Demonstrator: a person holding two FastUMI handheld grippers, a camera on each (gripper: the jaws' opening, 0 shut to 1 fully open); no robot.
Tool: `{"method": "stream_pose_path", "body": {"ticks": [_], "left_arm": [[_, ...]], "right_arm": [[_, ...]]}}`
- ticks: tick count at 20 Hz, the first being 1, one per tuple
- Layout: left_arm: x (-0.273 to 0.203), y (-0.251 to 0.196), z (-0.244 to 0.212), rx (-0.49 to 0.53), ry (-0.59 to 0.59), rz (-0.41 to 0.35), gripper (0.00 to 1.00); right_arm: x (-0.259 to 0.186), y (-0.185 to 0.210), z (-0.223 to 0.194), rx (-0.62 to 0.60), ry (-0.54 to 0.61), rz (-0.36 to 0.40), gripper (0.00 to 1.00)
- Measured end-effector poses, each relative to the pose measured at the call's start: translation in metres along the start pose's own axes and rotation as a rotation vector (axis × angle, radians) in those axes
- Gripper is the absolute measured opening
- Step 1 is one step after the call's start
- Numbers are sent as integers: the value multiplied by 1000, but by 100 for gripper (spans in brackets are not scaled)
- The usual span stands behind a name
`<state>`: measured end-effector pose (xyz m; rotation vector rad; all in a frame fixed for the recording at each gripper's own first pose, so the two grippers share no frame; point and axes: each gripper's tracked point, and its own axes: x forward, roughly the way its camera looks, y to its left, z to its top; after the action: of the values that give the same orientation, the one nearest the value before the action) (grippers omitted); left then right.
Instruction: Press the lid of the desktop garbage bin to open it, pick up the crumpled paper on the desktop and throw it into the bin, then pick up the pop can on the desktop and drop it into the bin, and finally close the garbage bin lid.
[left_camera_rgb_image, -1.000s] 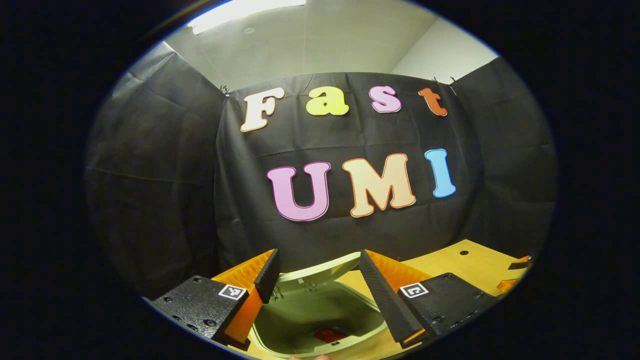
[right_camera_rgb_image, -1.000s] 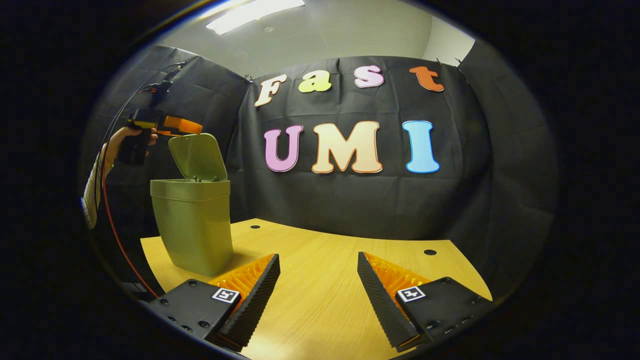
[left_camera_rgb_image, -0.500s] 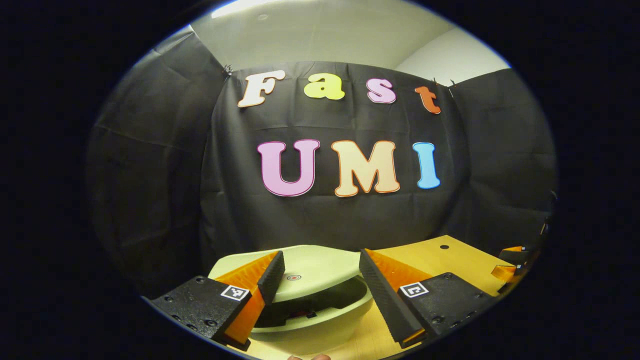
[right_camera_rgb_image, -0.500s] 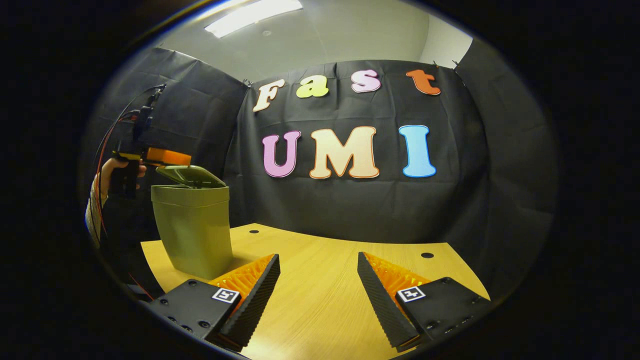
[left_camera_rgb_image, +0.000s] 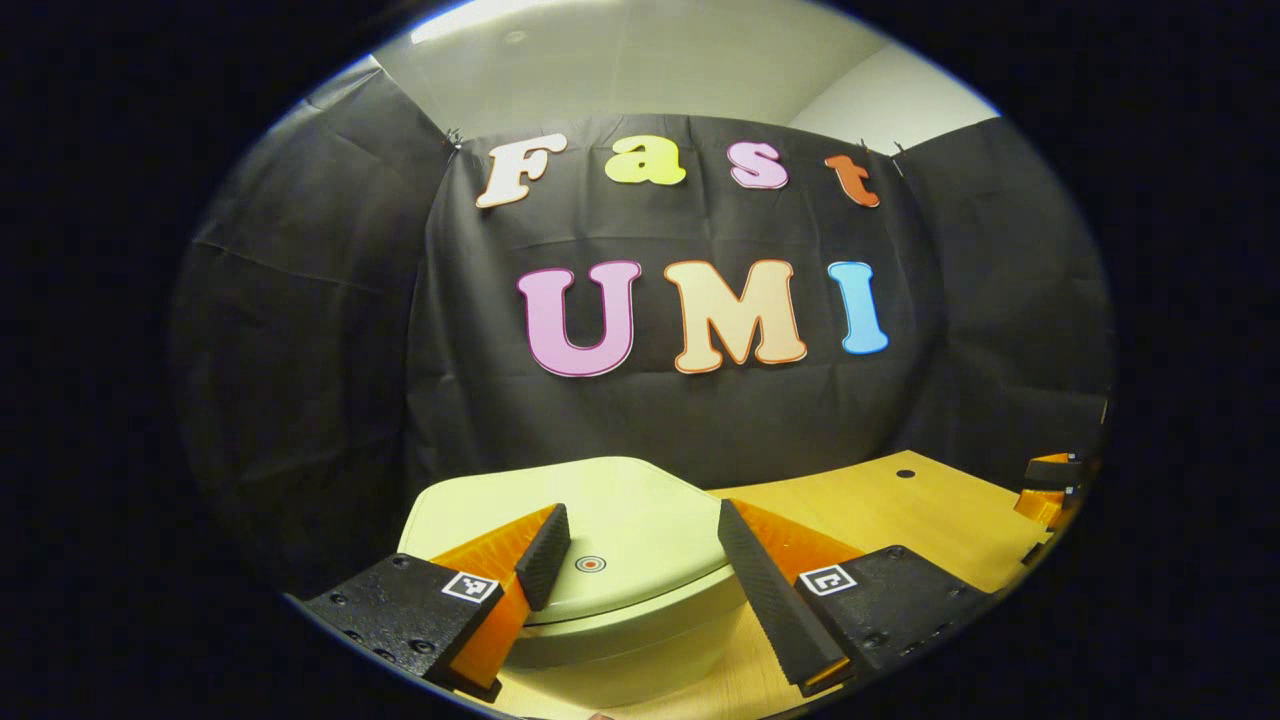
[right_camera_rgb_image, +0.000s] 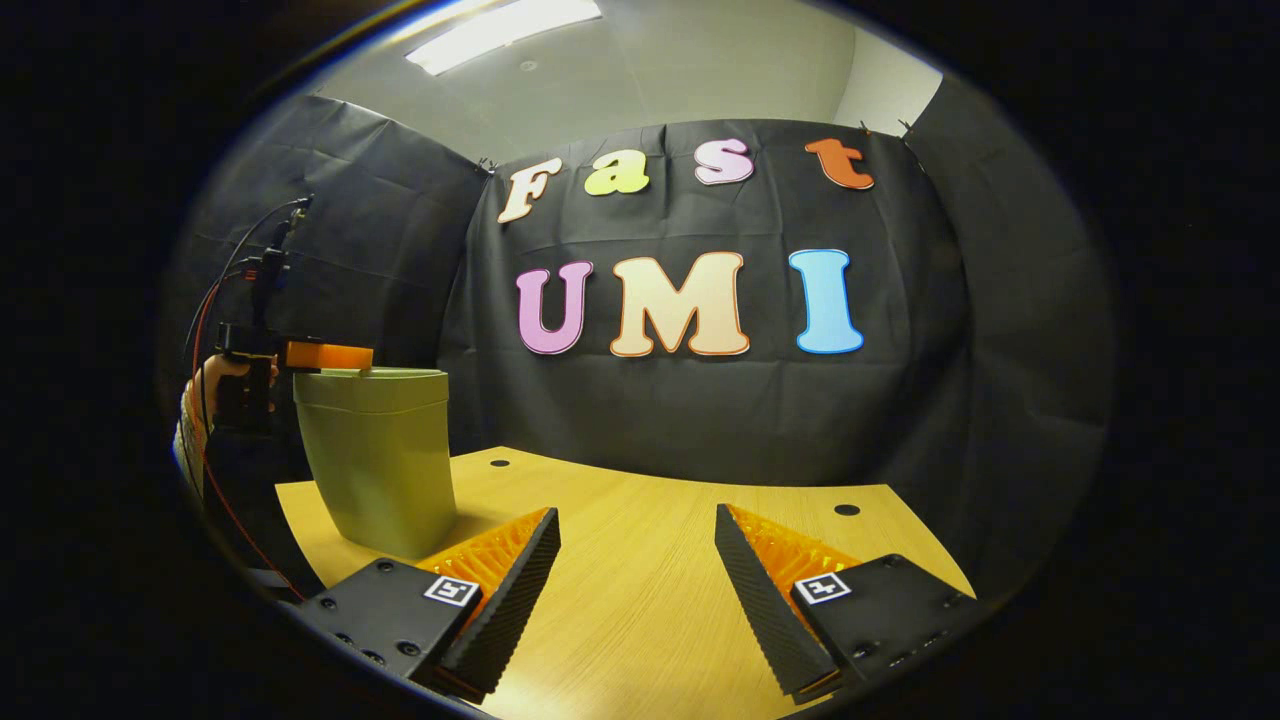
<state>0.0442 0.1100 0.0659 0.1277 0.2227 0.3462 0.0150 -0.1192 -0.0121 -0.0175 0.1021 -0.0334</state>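
Observation:
The pale green bin (right_camera_rgb_image: 375, 455) stands at the left end of the wooden table, its lid (left_camera_rgb_image: 600, 530) down flat on the rim. A small round red mark (left_camera_rgb_image: 590, 564) sits on the lid's front. My left gripper (left_camera_rgb_image: 635, 545) is open and rests on top of the lid, fingers to either side of that mark. In the right gripper view the left gripper (right_camera_rgb_image: 320, 357) lies on the bin's top, held by a hand (right_camera_rgb_image: 225, 375). My right gripper (right_camera_rgb_image: 637, 545) is open over bare table, to the right of the bin, with nothing between its fingers.
The wooden table (right_camera_rgb_image: 650, 560) has small dark holes near its back edge (right_camera_rgb_image: 847, 509). Black cloth walls close the booth behind and at both sides. In the left gripper view the right gripper (left_camera_rgb_image: 1045, 490) sits at the far right edge.
The bin lid went from standing upright to lying flat on the rim, pushed down by my left gripper, which came down with it. The right gripper barely moved.

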Motion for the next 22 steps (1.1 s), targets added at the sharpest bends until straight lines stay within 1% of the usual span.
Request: {"method": "stream_pose_path", "body": {"ticks": [1,2,3,6,9,14,18,20,21,22], "left_arm": [[1,1,-1,-7,-4,3,99],[-1,0,0,-10,-19,4,95],[-2,1,-2,-15,-19,5,95],[-3,2,-2,-33,-35,5,95],[-3,1,-2,-11,-48,7,95],[-3,3,-4,5,-58,36,95],[-2,2,-4,16,-77,33,96],[-3,1,-6,9,-61,23,96],[-4,1,-5,2,-56,14,100],[-4,0,-4,-2,-50,5,96]], "right_arm": [[0,0,-1,0,3,0,98],[2,-1,-2,1,5,0,98],[2,-1,-3,2,8,0,98],[4,0,-7,3,20,6,98],[7,1,-11,0,33,13,98],[9,6,-13,-9,45,28,98],[10,7,-14,-15,47,32,98],[10,6,-12,-12,44,31,98],[9,6,-12,-11,43,31,98],[9,6,-11,-10,41,33,98]]}}
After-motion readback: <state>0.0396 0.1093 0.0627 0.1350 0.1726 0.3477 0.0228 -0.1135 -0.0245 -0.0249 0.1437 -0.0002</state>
